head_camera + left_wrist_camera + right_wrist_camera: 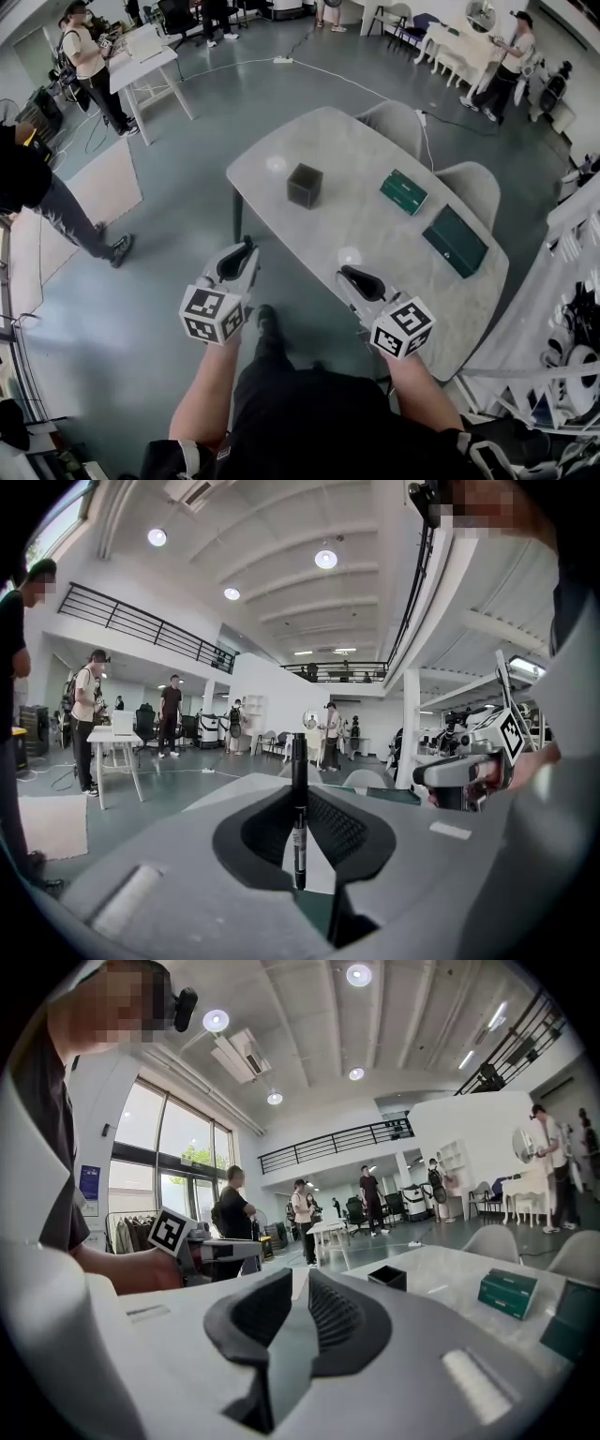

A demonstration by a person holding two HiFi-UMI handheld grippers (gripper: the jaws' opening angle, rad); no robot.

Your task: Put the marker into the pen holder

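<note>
carrying step: the left gripper [246, 246] is clamped on the upright marker [299, 799], just off the table's [375, 234] near edge. the right gripper [348, 273] is empty, its jaws slightly apart. next, the person likely must reach farther to the pen holder [305, 185] and lower the marker in.

Bright, open interior with a grey-green floor [141, 281] and white walls [272, 682]. A pale stone worktop [356, 211] has two light chairs [394, 122] along its far side. Round ceiling lights [325, 559] glow above a railed balcony [141, 621]; tall windows [159, 1147] line one wall.
</note>
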